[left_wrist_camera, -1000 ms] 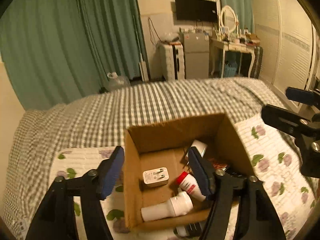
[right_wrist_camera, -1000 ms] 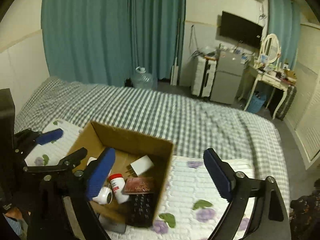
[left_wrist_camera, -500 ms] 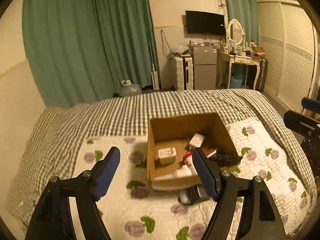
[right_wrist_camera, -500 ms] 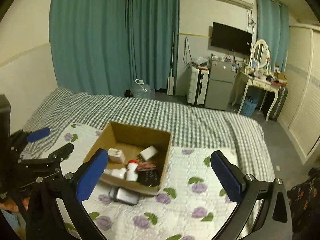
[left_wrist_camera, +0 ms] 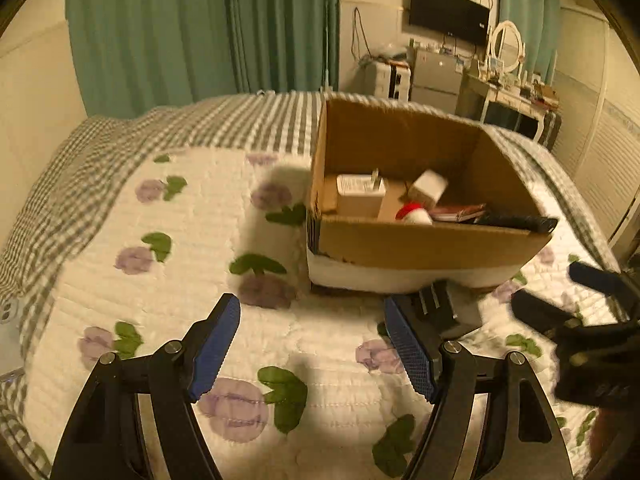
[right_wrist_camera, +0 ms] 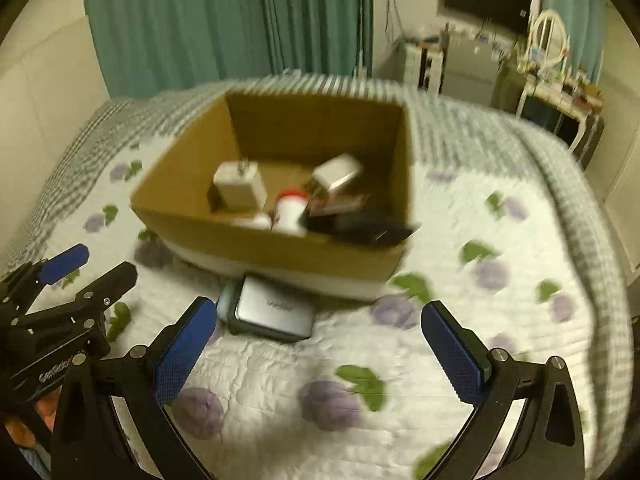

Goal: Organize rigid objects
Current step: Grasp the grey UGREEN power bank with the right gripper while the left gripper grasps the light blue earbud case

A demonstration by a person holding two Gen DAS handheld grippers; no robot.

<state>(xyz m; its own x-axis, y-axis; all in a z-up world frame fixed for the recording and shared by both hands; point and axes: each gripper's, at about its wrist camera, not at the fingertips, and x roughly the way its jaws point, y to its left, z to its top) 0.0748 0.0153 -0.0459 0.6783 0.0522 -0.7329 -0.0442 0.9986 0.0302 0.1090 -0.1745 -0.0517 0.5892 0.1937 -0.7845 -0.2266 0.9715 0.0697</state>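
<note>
A flower-print quilt (right_wrist_camera: 460,240) covers the bed and carries an open cardboard box (right_wrist_camera: 280,248), the landmark here. Inside the box lie a white plug adapter (right_wrist_camera: 238,188), a second white block (right_wrist_camera: 338,172), a red-capped bottle (right_wrist_camera: 292,210) and a dark flat item (right_wrist_camera: 360,224); a grey slab-shaped device (right_wrist_camera: 268,312) rests on the quilt just before the box's near wall. Nearer the camera than that wall, the right gripper (right_wrist_camera: 320,352) and left gripper (left_wrist_camera: 312,348) both hover with jaws spread and nothing between them.

Teal curtains (left_wrist_camera: 208,28), wall television (left_wrist_camera: 448,12), round mirror (left_wrist_camera: 505,46) beyond checked bedspread (left_wrist_camera: 100,152).
</note>
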